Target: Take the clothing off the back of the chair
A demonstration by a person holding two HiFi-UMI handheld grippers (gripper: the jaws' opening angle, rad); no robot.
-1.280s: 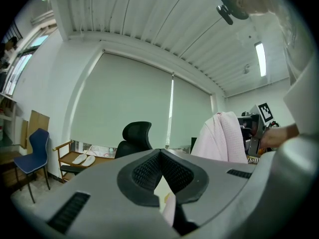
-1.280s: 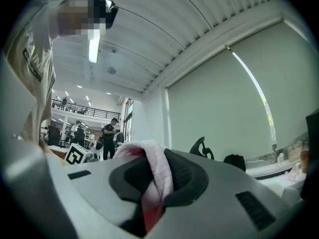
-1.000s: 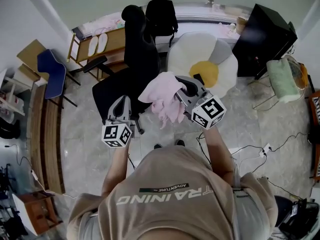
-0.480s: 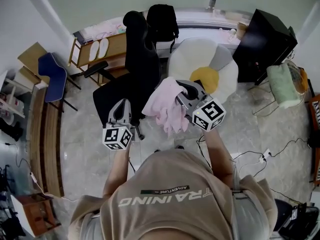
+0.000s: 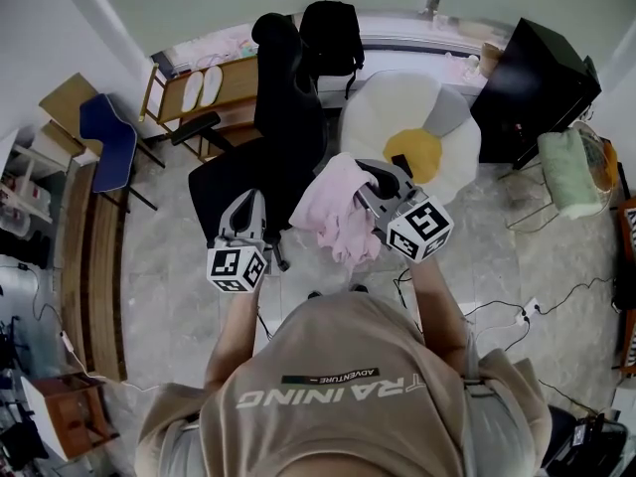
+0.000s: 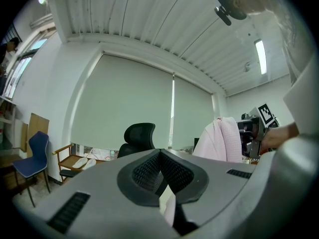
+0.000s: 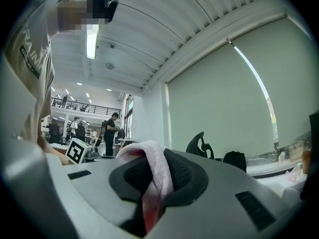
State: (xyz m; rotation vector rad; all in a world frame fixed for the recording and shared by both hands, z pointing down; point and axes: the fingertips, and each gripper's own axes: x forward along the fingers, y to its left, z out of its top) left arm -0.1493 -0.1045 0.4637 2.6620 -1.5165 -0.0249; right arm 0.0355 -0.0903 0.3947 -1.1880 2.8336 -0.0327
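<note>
The right claw [image 5: 370,179] is gripping the pink garment [image 5: 336,215], which is hanging clear of the chair [image 5: 283,117] on its left, while the left claw [image 5: 245,202] is hovering clenched and empty nearby.

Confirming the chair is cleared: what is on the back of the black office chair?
Nothing hangs on the chair back; the pink garment is clamped in the right tongs. The back's rear face is hidden from these views.

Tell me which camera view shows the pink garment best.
The head view: the nearly whole pink garment hangs from the right gripper. The left gripper view shows its side; the right gripper view only a fold between its jaws.
</note>
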